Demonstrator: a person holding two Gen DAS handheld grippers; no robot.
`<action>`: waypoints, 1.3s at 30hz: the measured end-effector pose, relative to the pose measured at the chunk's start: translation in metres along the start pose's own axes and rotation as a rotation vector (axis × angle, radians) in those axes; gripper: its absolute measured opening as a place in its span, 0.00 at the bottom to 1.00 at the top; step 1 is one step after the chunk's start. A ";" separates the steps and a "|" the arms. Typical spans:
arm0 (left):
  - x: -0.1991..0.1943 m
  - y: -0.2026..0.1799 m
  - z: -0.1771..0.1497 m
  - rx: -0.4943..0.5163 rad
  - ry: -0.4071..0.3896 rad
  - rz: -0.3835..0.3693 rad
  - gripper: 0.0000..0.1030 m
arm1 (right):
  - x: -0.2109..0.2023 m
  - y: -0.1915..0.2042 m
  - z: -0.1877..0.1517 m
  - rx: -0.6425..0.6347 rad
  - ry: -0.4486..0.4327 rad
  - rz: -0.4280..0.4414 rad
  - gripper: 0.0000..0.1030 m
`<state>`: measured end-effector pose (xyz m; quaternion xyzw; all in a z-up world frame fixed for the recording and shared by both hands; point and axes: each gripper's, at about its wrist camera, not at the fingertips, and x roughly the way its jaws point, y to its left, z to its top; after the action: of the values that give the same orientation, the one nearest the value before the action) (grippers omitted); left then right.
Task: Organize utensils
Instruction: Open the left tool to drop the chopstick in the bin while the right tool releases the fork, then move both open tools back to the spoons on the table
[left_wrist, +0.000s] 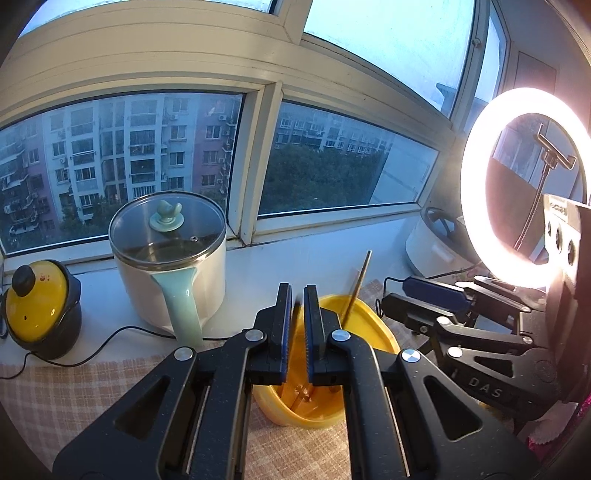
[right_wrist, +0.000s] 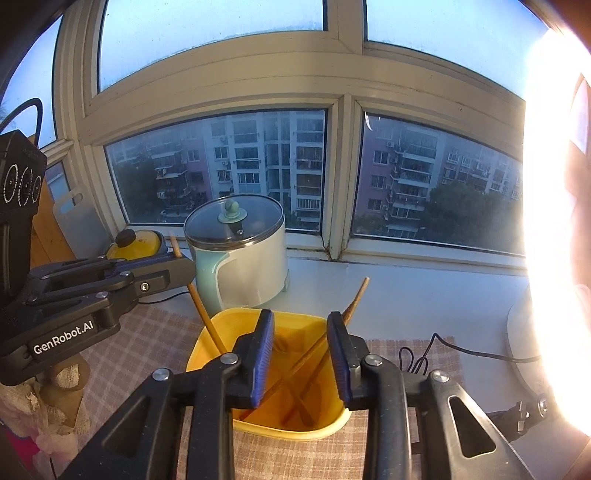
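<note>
A yellow utensil holder (right_wrist: 280, 417) stands on the checked cloth below both grippers; it also shows in the left wrist view (left_wrist: 364, 325). My left gripper (left_wrist: 297, 295) is shut on a wooden chopstick (right_wrist: 201, 306), which slants down into the holder's left side. In the right wrist view the left gripper (right_wrist: 173, 266) comes in from the left. My right gripper (right_wrist: 301, 328) is open and empty just above the holder. Other wooden chopsticks (right_wrist: 352, 301) lean crossed inside the holder; one of them (left_wrist: 356, 288) sticks up in the left wrist view. The right gripper (left_wrist: 417, 295) sits right of the holder there.
A white and green electric pot (left_wrist: 170, 258) with a glass lid stands on the windowsill behind the holder. A small yellow-lidded pot (left_wrist: 40, 306) sits at the left. A lit ring light (left_wrist: 517, 184) stands at the right, with a white appliance (left_wrist: 432, 243) and cables near it.
</note>
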<state>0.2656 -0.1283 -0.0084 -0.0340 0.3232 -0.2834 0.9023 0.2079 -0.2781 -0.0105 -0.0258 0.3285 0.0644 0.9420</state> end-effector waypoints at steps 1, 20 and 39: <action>-0.001 0.001 0.000 -0.004 0.001 -0.001 0.05 | -0.001 0.000 0.000 -0.001 0.000 0.000 0.33; -0.063 0.022 -0.025 -0.016 -0.021 0.059 0.06 | -0.056 0.009 -0.019 0.022 -0.072 -0.013 0.82; -0.113 0.074 -0.119 -0.049 0.150 0.189 0.06 | -0.080 0.049 -0.074 -0.047 -0.061 0.147 0.99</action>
<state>0.1593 0.0082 -0.0565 -0.0043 0.3983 -0.1909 0.8971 0.0931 -0.2448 -0.0189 -0.0218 0.2991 0.1420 0.9433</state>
